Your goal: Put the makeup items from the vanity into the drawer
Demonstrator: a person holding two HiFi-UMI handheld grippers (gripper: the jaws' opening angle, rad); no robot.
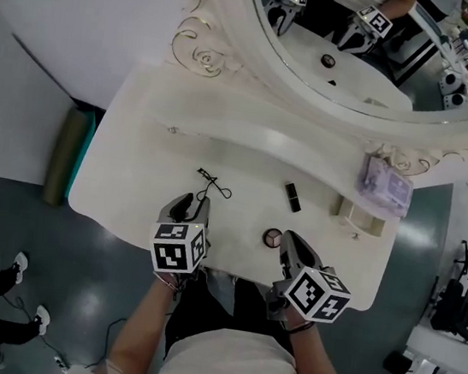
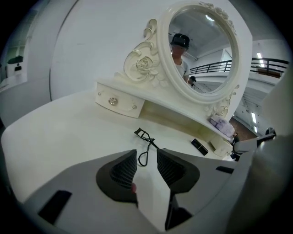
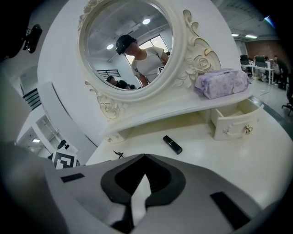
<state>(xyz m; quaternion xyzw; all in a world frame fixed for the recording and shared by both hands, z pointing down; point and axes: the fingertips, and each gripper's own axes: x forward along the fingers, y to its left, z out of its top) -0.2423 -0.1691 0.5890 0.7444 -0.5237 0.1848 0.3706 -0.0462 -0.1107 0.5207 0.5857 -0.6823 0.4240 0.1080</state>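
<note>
The eyelash curler [image 2: 149,143] lay on the bench [image 1: 126,158] directly ahead of the left hand-held gripper [image 2: 147,152], with its long axis pointing away and slightly left and its handle loops nearest the tips. That gripper stood partly open, pads clear of the loops, gripping nothing. The right hand-held gripper [image 3: 144,156], farther off, was closed and empty.

White vanity [image 1: 134,159]: eyelash curler [image 1: 213,186], lipstick [image 1: 292,197], compact [image 1: 273,237]

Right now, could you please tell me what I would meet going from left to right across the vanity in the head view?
The eyelash curler → black lipstick → purple pouch.
</note>
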